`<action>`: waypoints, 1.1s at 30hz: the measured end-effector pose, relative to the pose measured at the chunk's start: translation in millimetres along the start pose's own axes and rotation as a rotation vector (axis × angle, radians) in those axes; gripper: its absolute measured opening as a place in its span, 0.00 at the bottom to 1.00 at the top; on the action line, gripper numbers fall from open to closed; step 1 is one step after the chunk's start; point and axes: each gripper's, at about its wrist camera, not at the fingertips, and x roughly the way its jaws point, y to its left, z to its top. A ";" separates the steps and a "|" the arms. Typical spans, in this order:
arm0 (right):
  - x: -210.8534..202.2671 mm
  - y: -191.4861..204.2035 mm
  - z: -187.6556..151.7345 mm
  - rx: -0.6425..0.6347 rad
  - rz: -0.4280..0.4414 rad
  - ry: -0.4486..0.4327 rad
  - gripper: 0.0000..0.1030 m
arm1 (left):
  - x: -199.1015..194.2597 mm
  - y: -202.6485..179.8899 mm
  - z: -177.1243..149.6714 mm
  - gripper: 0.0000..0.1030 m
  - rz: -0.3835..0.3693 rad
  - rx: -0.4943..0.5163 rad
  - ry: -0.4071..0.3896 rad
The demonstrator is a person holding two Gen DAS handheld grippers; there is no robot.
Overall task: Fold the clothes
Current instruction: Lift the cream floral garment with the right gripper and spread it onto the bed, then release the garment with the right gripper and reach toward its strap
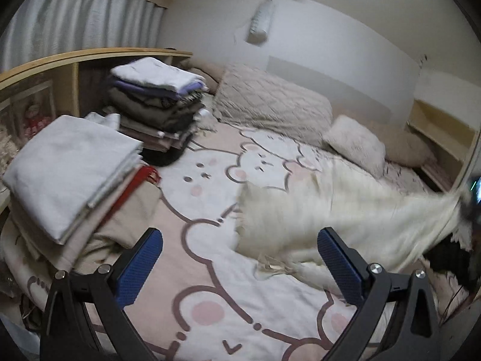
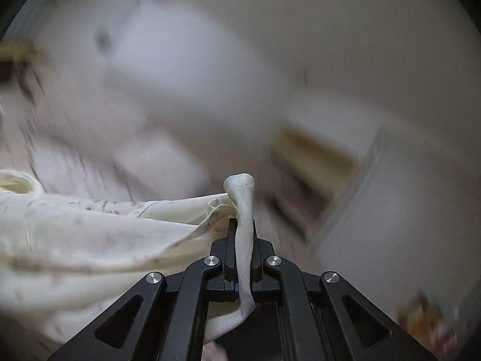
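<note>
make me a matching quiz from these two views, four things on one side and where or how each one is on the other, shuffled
Things:
1. left gripper
2. right gripper
3. cream garment
4. white folded cloth

States:
A. on top of the nearer stack at the left
B. partly on the bear-print bedspread, one end pulled up to the right
C. fingers wide apart, nothing between them
D. fingers shut on a strip of cloth

Pairs: 1-C, 2-D, 3-B, 4-A

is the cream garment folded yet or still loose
Still loose. The cream garment trails unfolded across the bed, one edge pinched in the right gripper, whose jaws are shut on it.
</note>
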 end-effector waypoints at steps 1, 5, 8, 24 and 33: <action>21.1 7.4 -23.2 -0.021 0.002 0.072 0.02 | 4.7 -5.5 -1.9 1.00 -0.004 0.010 0.008; 72.4 54.2 -98.3 -0.077 0.065 0.297 0.02 | 32.2 -28.8 -11.0 1.00 -0.025 0.034 0.054; 75.5 69.0 -142.1 -0.072 0.168 0.388 0.08 | 51.6 -42.1 -16.4 1.00 -0.040 0.038 0.092; -135.2 203.6 -94.7 -0.349 0.712 -0.124 0.74 | 58.5 -31.1 -34.2 1.00 -0.032 0.005 0.150; -124.6 382.8 -89.5 -0.623 0.699 -0.085 0.13 | 38.8 -11.5 -43.6 1.00 -0.008 -0.001 0.160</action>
